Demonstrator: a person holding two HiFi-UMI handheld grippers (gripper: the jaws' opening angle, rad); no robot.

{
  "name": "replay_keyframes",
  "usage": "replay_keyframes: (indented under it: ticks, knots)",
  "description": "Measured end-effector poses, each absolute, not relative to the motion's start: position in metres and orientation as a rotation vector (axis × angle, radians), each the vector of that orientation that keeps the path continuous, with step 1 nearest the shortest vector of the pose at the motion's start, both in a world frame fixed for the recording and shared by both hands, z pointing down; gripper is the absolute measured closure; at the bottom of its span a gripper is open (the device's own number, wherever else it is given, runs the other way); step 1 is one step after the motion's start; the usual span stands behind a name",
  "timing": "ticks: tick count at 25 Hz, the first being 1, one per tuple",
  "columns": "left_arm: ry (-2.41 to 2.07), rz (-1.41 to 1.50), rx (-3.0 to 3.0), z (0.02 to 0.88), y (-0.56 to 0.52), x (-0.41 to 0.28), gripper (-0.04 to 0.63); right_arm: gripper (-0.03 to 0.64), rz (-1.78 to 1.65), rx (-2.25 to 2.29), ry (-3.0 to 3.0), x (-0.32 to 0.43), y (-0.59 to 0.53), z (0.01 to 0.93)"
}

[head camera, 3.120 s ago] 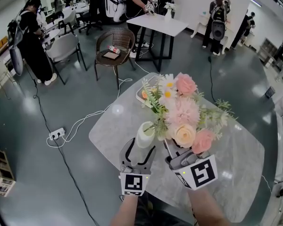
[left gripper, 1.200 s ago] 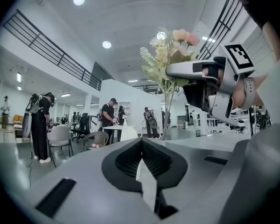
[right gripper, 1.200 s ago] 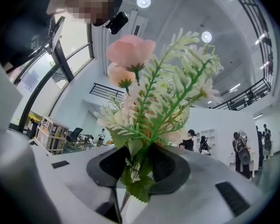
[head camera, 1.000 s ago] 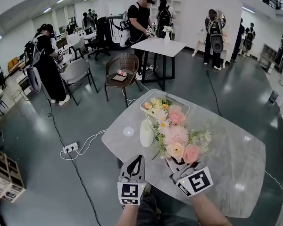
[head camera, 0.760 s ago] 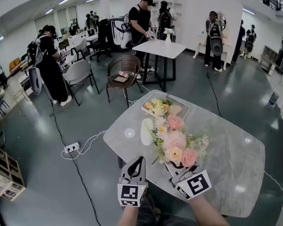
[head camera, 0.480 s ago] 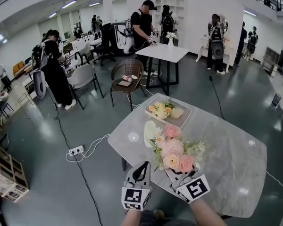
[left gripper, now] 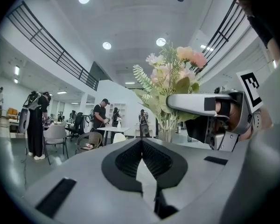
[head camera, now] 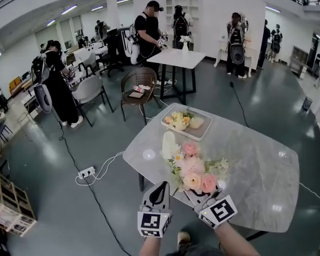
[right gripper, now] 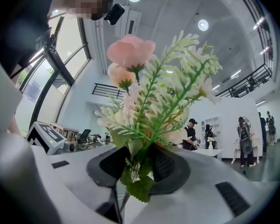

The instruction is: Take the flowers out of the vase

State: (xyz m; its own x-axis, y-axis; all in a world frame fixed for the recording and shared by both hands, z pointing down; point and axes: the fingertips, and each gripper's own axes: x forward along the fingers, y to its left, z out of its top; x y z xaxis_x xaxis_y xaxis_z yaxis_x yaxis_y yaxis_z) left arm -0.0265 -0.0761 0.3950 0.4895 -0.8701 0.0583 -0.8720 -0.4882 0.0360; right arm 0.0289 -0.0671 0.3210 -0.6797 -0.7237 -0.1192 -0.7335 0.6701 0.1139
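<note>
My right gripper (head camera: 201, 194) is shut on the stems of a bouquet (head camera: 194, 169) of pink, cream and white flowers with green sprigs, held clear of the vase over the near part of the table. In the right gripper view the bouquet (right gripper: 149, 101) rises from between the dark pads (right gripper: 162, 166). The white vase (head camera: 169, 143) stands upright on the marble table (head camera: 256, 169), just left of and beyond the flowers. My left gripper (head camera: 160, 186) is shut and holds nothing, hanging at the table's near edge short of the vase. In the left gripper view, past the shut left gripper (left gripper: 141, 147), the bouquet (left gripper: 172, 78) and the vase (left gripper: 119, 137) show.
A white tray (head camera: 173, 129) with more flowers lies at the table's far edge. Beyond stand a brown wicker chair (head camera: 138, 81), a white side table (head camera: 173, 57) with another vase, and several people. A white cable and power strip (head camera: 86, 172) lie on the floor at left.
The left gripper, open around the vase three seconds ago, has shut and drawn back from it. The right gripper keeps the bouquet and has carried it slightly nearer the table's front edge.
</note>
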Motion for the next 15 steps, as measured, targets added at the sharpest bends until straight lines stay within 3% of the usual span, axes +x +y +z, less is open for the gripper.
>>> replay_keyframes:
  ticks: [15]
  knots:
    - [-1.477,0.056,2.693,0.399,-0.005,-0.034,0.581,0.473,0.195,-1.305,2.813,0.017,0.012,0.332]
